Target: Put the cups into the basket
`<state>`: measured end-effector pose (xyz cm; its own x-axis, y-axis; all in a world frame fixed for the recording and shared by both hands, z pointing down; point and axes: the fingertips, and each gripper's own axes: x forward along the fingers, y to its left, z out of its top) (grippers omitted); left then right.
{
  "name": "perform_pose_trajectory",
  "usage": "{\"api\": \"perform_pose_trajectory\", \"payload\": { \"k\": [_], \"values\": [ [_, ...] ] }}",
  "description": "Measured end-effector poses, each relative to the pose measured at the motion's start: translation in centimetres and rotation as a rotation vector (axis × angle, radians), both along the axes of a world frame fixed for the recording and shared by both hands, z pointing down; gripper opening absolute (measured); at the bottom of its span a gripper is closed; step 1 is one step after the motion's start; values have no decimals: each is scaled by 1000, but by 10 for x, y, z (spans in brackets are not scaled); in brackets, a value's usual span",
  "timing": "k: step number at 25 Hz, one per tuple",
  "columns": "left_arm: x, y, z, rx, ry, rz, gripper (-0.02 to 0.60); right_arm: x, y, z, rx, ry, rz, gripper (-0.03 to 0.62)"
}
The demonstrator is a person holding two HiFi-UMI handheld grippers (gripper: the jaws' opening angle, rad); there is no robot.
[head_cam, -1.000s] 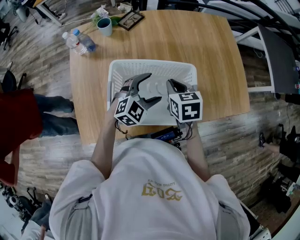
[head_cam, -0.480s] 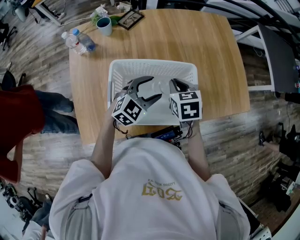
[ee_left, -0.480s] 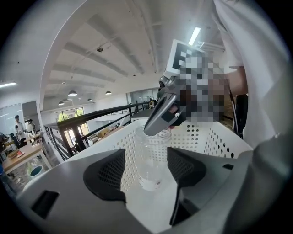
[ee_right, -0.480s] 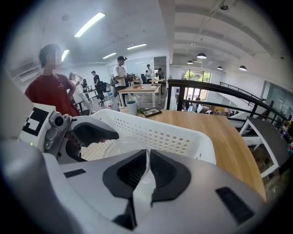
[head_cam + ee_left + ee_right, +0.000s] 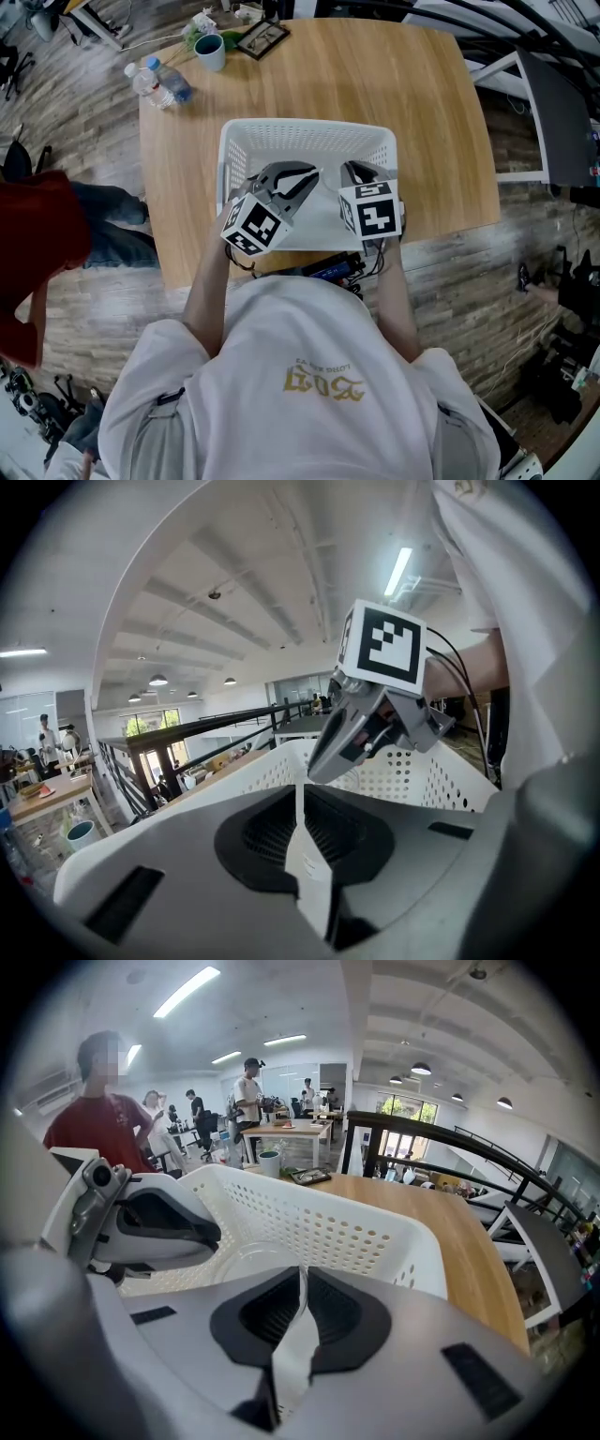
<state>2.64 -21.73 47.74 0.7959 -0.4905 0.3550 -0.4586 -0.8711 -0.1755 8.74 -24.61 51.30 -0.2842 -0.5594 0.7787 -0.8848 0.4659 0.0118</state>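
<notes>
The clear cup (image 5: 251, 1258), thin plastic with a round rim, is inside the white basket (image 5: 305, 134). The right gripper (image 5: 301, 1279) has its fingers clamped on the cup wall. The left gripper (image 5: 300, 797) presses its fingers on a thin pale edge, it seems the same cup from 9 o'clock. The basket is perforated plastic and stands on the wooden counter (image 5: 422, 112). A teal mug (image 5: 209, 52) stands at 11 o'clock. No writing is readable.
</notes>
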Motion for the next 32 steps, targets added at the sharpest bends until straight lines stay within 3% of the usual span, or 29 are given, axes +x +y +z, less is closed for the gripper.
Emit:
{"api": "perform_pose_trajectory", "payload": {
  "k": [17, 24, 32],
  "values": [
    [-6, -8, -4, -16, 15, -56, 26, -12, 6, 3, 3, -12, -47, 38],
    [-11, -13, -17, -41, 102, -93, 24, -13, 6, 4, 0, -35, -45, 48],
    [-12, -13, -19, -49, 115, -98, 17, -15, 6, 3, -1, -59, -39, 74]
  ]
}}
